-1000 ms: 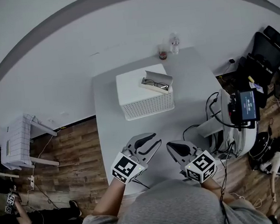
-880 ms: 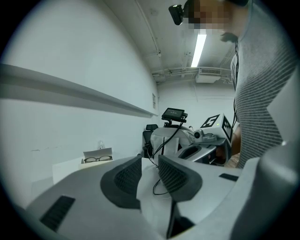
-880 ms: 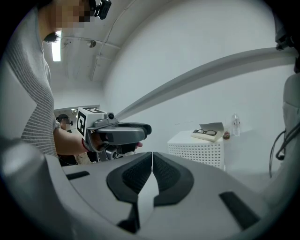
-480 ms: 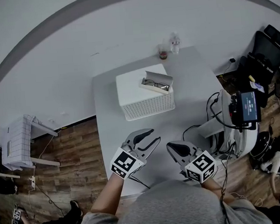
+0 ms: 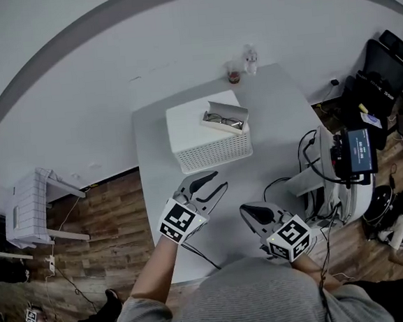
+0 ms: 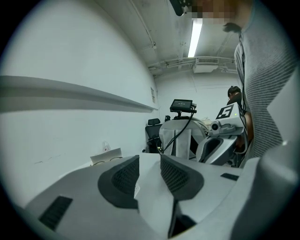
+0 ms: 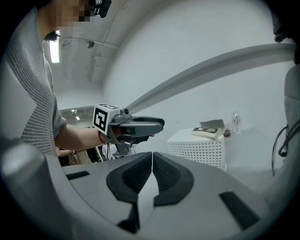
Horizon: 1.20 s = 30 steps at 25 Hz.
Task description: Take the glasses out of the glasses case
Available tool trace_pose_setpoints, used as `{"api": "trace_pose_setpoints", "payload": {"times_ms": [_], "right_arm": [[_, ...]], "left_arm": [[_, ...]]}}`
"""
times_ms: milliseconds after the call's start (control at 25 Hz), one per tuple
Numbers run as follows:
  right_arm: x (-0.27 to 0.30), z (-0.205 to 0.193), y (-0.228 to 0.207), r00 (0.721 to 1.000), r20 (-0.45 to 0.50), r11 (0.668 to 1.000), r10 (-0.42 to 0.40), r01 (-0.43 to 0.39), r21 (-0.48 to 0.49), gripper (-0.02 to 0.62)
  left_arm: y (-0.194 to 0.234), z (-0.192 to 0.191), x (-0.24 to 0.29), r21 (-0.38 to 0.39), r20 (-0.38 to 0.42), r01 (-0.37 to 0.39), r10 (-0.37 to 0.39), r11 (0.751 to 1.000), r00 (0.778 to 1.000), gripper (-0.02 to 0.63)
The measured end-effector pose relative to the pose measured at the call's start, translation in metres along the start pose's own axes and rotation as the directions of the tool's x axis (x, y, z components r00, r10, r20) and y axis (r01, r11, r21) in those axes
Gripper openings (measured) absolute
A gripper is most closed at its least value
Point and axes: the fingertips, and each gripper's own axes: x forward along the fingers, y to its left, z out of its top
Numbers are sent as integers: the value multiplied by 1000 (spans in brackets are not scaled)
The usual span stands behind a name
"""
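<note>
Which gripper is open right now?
The left gripper: its jaws stand apart, have just been opening, and nothing is between them. The right gripper has its jaws pressed together, empty.

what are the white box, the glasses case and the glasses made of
White box: likely moulded plastic, matt; its sides carry a regular grid of small holes.
Glasses case: pale, matt, with a thin stiff lid standing open, perhaps card or covered board; too small to be sure.
Glasses: thin dark frame, plastic or metal unclear.
</note>
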Motion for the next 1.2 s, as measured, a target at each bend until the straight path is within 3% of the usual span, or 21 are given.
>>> {"api": "trace_pose_setpoints", "payload": {"times_ms": [480, 680, 1200], "right_arm": [[-2, -3, -6, 1000, -8, 1000, -6, 6, 5, 14], [-4, -5, -11, 1000, -8, 1000, -11, 11, 10, 14], [-6, -10, -18, 1000, -15, 999, -25, 25, 29, 14]], "left_arm": [[32, 6, 30, 84, -59, 34, -29, 996, 998, 130], [45, -1, 44, 53, -79, 30, -26, 998, 997, 130], [69, -5, 73, 73, -127, 44, -34, 996, 991, 130]]}}
